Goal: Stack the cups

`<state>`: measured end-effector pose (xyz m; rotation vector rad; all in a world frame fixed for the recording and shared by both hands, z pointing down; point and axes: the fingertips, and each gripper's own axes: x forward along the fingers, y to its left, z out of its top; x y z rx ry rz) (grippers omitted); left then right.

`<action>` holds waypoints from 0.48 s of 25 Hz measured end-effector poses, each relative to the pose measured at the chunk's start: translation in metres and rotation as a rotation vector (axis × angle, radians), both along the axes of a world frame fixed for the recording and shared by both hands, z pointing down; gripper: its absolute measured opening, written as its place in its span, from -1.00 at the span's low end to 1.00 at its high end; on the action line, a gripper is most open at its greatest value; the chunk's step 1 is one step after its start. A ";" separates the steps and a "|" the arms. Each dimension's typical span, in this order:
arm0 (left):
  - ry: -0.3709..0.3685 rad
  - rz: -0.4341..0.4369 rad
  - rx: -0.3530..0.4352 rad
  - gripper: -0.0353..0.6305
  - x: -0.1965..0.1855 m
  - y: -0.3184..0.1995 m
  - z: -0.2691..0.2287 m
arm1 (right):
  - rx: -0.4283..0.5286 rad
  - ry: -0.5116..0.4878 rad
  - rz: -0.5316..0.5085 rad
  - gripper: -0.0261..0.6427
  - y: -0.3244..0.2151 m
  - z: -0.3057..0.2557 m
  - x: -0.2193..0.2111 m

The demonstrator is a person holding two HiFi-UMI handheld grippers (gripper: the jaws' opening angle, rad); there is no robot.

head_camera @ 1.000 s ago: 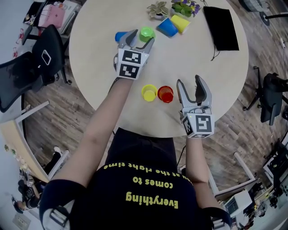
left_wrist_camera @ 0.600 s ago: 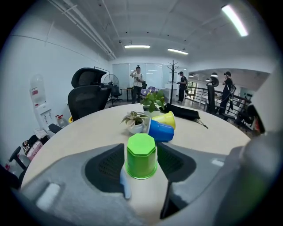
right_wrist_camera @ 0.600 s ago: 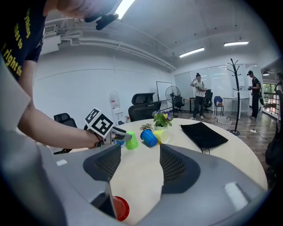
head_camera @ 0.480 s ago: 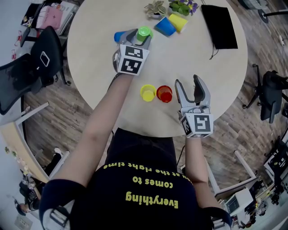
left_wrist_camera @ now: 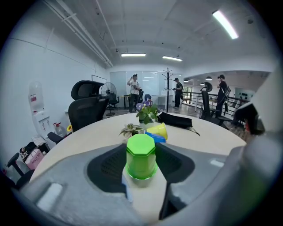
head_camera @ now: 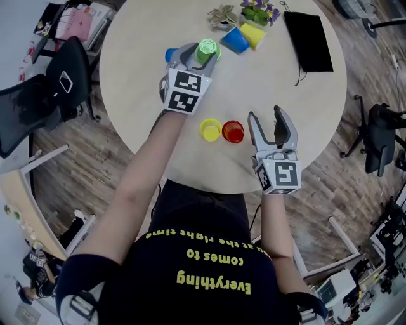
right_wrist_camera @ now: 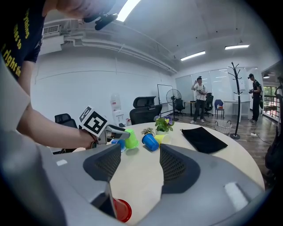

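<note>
An upside-down green cup (head_camera: 207, 49) (left_wrist_camera: 140, 152) (right_wrist_camera: 131, 138) sits between the jaws of my left gripper (head_camera: 202, 57) (left_wrist_camera: 141, 171), which is shut on its sides. A blue cup (head_camera: 171, 55) stands just left of that gripper. Near the table's front edge a yellow cup (head_camera: 210, 129) and a red cup (head_camera: 233, 131) (right_wrist_camera: 121, 209) stand side by side, mouths up. My right gripper (head_camera: 273, 126) (right_wrist_camera: 135, 170) is open and empty, just right of the red cup. Another blue cup (head_camera: 235, 40) and yellow cup (head_camera: 254, 33) lie on their sides at the back.
A black pouch (head_camera: 309, 39) lies at the back right of the round table (head_camera: 139, 108). Two small potted plants (head_camera: 223, 14) stand at the far edge. A black office chair (head_camera: 51, 95) is left of the table. People stand far off across the room.
The left gripper's jaws have closed in on the green cup. The right gripper and the yellow and red cups have stayed where they were.
</note>
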<state>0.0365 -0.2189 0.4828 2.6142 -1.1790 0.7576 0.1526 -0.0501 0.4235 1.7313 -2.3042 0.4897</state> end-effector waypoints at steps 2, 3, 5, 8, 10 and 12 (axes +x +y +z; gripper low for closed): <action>0.016 0.007 0.017 -0.26 -0.003 0.007 -0.012 | 0.012 0.002 -0.005 -0.07 0.000 -0.005 -0.003; 0.023 0.010 0.025 -0.26 -0.005 0.012 -0.018 | 0.018 0.003 -0.007 -0.07 0.001 -0.008 -0.004; 0.033 0.014 0.039 -0.26 -0.012 0.022 -0.029 | 0.032 0.004 -0.011 -0.07 0.003 -0.013 -0.006; 0.042 0.010 0.056 -0.26 -0.025 0.039 -0.042 | 0.049 0.008 -0.015 -0.07 0.006 -0.020 -0.007; 0.046 0.005 0.063 -0.26 -0.036 0.050 -0.049 | 0.060 0.011 -0.019 -0.07 0.007 -0.025 -0.007; 0.045 0.004 0.067 -0.26 -0.046 0.062 -0.053 | 0.069 0.014 -0.020 -0.07 0.008 -0.029 -0.007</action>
